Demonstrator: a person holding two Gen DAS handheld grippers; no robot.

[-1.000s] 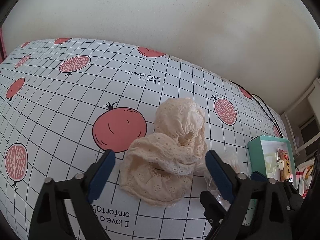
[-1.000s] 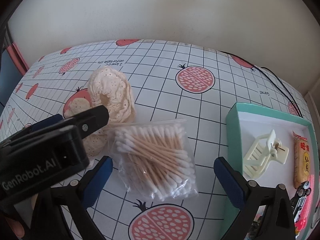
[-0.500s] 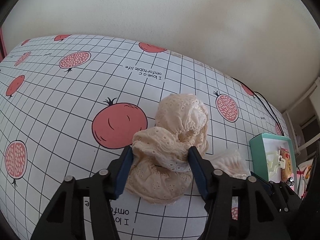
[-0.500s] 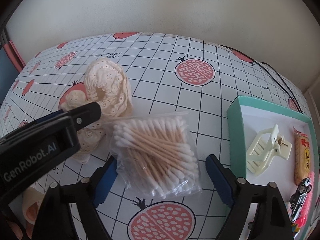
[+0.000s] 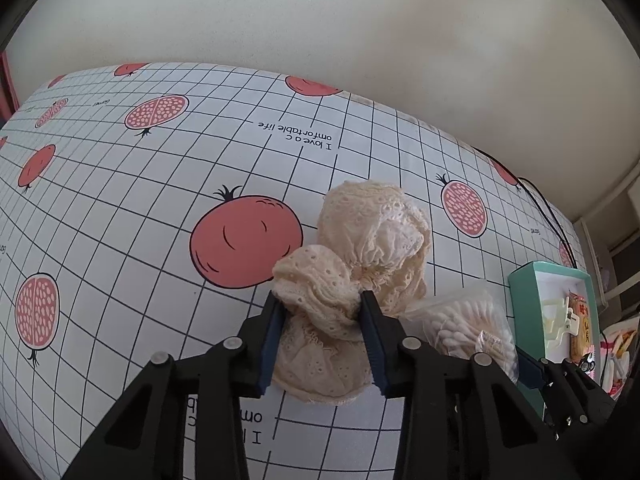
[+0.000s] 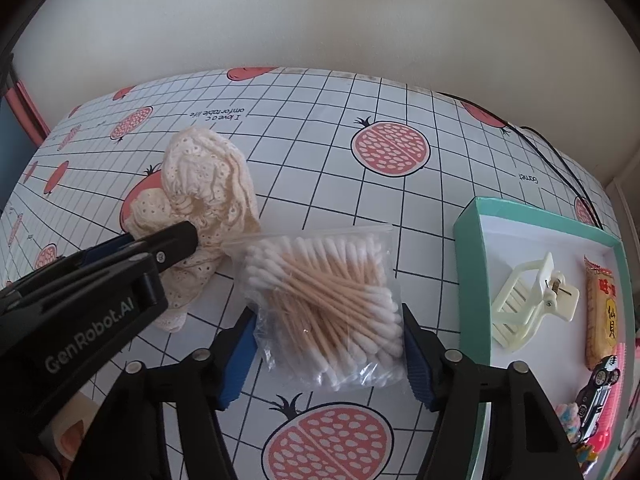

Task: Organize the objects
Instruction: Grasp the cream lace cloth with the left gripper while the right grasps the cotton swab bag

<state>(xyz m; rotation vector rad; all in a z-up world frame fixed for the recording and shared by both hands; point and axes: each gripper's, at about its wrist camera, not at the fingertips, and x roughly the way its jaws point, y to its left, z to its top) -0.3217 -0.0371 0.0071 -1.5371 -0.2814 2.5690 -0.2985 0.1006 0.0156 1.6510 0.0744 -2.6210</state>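
- The left tool (image 5: 322, 312) is squeezing the cream eyelet-lace scrunchie (image 5: 360, 264) at lower centre of the left wrist view, its blue-padded fingers (image 5: 272, 340) pressing into the gathered fabric from both sides.
- In the right wrist view the same left tool (image 6: 176, 240) is reaching in from the lower left of the frame, its black tip sitting against the lace scrunchie (image 6: 204, 184).
- The scrunchie is lying on the desk (image 5: 140, 208), which is wearing a white grid-pattern cover printed with red pomegranates; it is partly overlapping one whole red fruit print.
- The right tool (image 6: 326, 344) is standing open at bottom centre of the right wrist view, its two blue pads flanking the clear bag of cotton swabs (image 6: 324, 304); whether the pads are touching the plastic cannot be told.
- The bag of swabs is resting flat on the desk just right of the scrunchie.
- A teal-rimmed tray (image 6: 470, 280) is sitting at the right edge of the frame, holding a pale yellow claw hair clip (image 6: 528, 300), a packaged rice cracker (image 6: 602, 312) and a small toy car (image 6: 598, 392).
- A black cable (image 6: 560, 164) is trailing across the desk at the upper right, behind the tray.
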